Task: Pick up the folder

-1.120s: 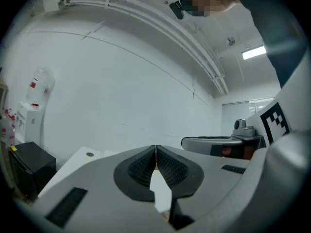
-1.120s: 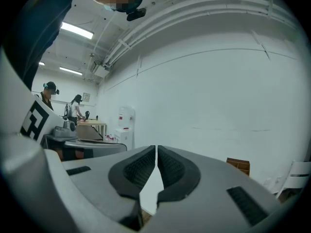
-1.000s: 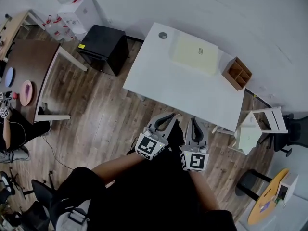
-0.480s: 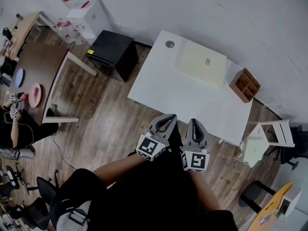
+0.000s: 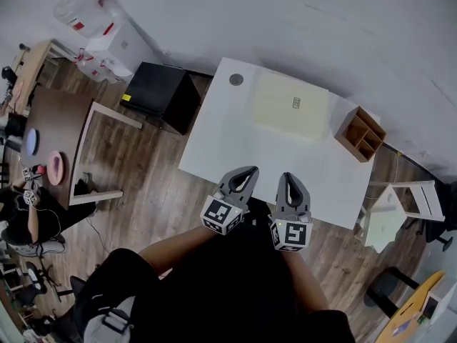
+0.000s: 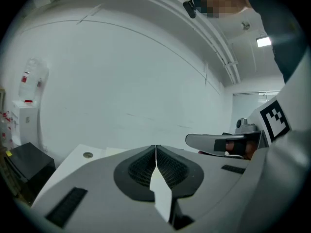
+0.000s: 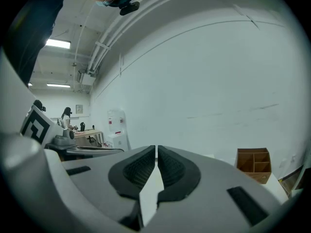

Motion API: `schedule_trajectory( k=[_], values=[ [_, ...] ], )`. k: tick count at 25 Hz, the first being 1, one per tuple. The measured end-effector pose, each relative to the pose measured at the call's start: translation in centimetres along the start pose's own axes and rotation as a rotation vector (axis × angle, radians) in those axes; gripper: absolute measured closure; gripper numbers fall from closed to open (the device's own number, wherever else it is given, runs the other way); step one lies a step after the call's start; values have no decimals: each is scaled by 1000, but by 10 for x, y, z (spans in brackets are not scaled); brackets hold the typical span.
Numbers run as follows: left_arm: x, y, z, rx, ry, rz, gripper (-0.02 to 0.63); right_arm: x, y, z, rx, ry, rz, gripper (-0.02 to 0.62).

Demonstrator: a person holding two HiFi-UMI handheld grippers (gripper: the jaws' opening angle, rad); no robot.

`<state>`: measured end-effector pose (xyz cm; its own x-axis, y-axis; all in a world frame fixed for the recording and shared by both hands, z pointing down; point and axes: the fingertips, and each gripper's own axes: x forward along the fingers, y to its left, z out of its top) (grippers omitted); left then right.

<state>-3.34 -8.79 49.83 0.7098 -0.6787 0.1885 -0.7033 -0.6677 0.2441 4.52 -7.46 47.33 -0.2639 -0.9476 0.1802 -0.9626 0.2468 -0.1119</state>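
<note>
White table by the wall bears the pale folder, flat at its far side, with a wooden organizer near its right end. The left gripper and right gripper hover over the near edge, jaws closed on nothing, well apart from the folder.

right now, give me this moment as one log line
phase: pre-grasp | left tool: shut, empty | right tool: shut, empty | folder: flat on white table, untouched

matt white table, pale matt folder, wooden organiser, wood-grain floor
</note>
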Motion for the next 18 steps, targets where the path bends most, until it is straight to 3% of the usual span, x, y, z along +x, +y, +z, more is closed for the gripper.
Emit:
schedule_trajectory(
  k=[13,18],
  values=[
    [109,63,-14,-48,61,68,589,90,-76,-24,30,76,21,558],
    [143,87,-22,-30,82,83,589,115,-102,-38,25,103,14,558]
  ],
)
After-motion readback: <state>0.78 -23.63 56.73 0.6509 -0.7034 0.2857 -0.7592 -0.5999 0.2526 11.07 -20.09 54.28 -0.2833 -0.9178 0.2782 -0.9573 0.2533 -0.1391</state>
